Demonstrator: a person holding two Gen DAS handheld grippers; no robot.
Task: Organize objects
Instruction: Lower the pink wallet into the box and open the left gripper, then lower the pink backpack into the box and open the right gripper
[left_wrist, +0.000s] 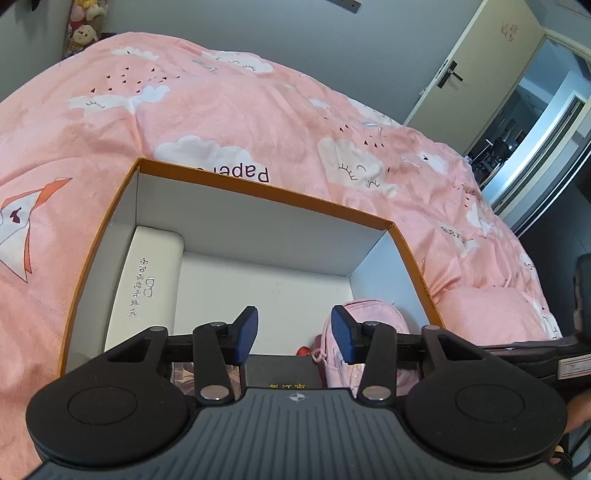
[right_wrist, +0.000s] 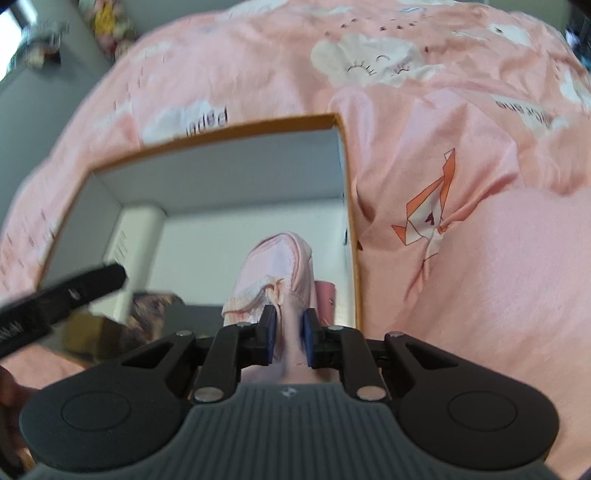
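Observation:
An orange-rimmed cardboard box (left_wrist: 266, 190) with a pale inside lies open on the pink bedspread. A white glasses case (left_wrist: 147, 280) lies along its left wall. A small pink fabric bag (left_wrist: 364, 347) sits at its right side, and a dark booklet with gold lettering (left_wrist: 280, 373) lies near the front. My left gripper (left_wrist: 294, 334) hovers over the box, jaws open, nothing between them. In the right wrist view my right gripper (right_wrist: 289, 338) is shut on the pink bag (right_wrist: 277, 266), which hangs into the box (right_wrist: 347, 192).
The pink bedspread (left_wrist: 229, 110) with cloud prints surrounds the box. A door (left_wrist: 476, 70) stands open at the far right. Plush toys (left_wrist: 83, 33) sit at the back left. The left gripper's black arm (right_wrist: 62, 295) crosses the right wrist view at left.

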